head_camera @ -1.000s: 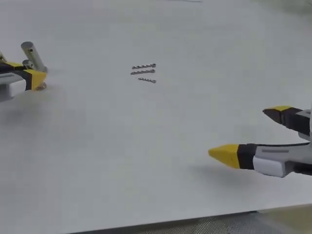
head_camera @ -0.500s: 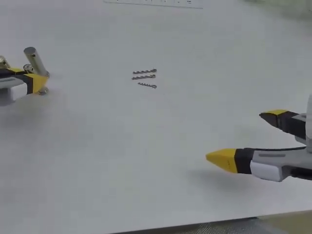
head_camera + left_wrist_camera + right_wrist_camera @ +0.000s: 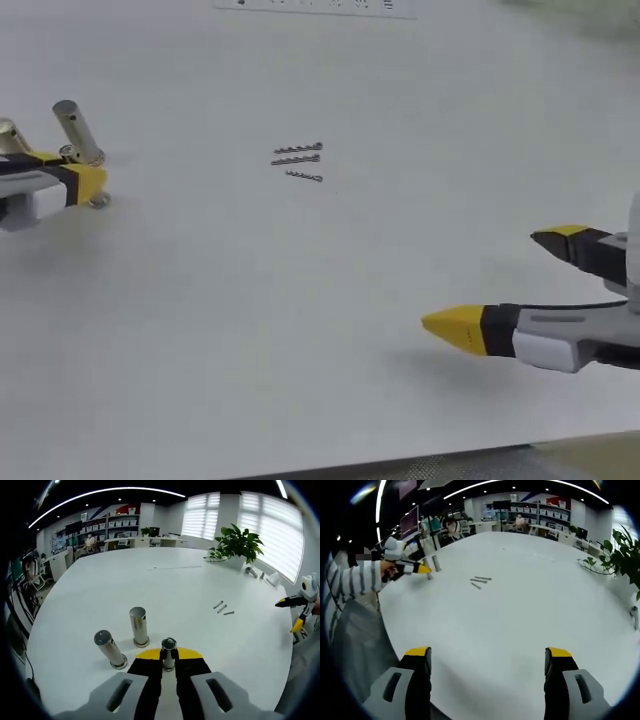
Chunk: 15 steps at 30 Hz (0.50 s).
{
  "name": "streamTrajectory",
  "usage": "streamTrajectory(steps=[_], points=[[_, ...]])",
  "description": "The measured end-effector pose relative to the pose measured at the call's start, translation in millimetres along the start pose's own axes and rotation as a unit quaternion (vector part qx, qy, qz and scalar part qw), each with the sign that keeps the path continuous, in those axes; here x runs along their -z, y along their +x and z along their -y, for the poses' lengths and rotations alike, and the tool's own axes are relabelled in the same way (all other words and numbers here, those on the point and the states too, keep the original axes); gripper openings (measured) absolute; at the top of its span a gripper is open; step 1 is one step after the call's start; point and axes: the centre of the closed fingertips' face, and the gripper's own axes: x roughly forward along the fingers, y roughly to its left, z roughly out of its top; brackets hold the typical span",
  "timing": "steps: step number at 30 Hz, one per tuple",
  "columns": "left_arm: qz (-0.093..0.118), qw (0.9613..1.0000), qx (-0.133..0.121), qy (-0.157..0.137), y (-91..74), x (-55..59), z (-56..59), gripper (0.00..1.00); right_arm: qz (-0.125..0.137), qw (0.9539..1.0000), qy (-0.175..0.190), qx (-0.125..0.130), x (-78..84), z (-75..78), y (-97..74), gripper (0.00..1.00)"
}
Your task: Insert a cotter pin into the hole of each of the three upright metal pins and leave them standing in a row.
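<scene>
My left gripper [image 3: 168, 656] is clamped on one metal pin [image 3: 168, 645], presumably steadying it for pinning. My right gripper [image 3: 487, 653] hangs wide open and empty, with the cotter pins [image 3: 480, 581] well ahead of it.

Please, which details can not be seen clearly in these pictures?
1. cotter pins: too small in all three views; their shape is unclear.
2. nearest metal pin: the jaws of the left gripper hide its base, left gripper view.
3. standing metal pins: their holes are too small to find.
4. right gripper: its body is cut off by the right edge, head view.
</scene>
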Motion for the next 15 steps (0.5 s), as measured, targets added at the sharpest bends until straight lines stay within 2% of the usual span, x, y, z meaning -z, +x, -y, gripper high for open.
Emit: streamTrajectory(steps=[3,4,6,9,15], points=[[-0.003,1.0000,0.004,0.008,-2.3,-0.9,7.5,0.07,0.001,1.0000,0.001,-0.001,0.1,-0.7,0.4,0.95],[-0.003,0.9999,0.005,0.011,-4.1,-2.2,14.8,0.07,0.002,1.0000,0.001,-0.001,-0.1,-0.8,0.7,0.95],[-0.003,0.9999,0.006,0.011,-5.5,-3.8,20.9,0.07,0.004,1.0000,0.001,-0.002,-0.5,-1.7,1.1,0.95],[-0.003,0.9994,0.009,0.034,-6.8,-6.2,28.9,0.07,0.004,1.0000,0.000,-0.005,-0.6,-3.1,1.7,0.95],[0.005,0.9997,-0.004,0.022,-10.5,-13.2,39.4,0.07,0.005,0.9999,-0.002,-0.009,-1.6,-4.8,2.7,0.95]])
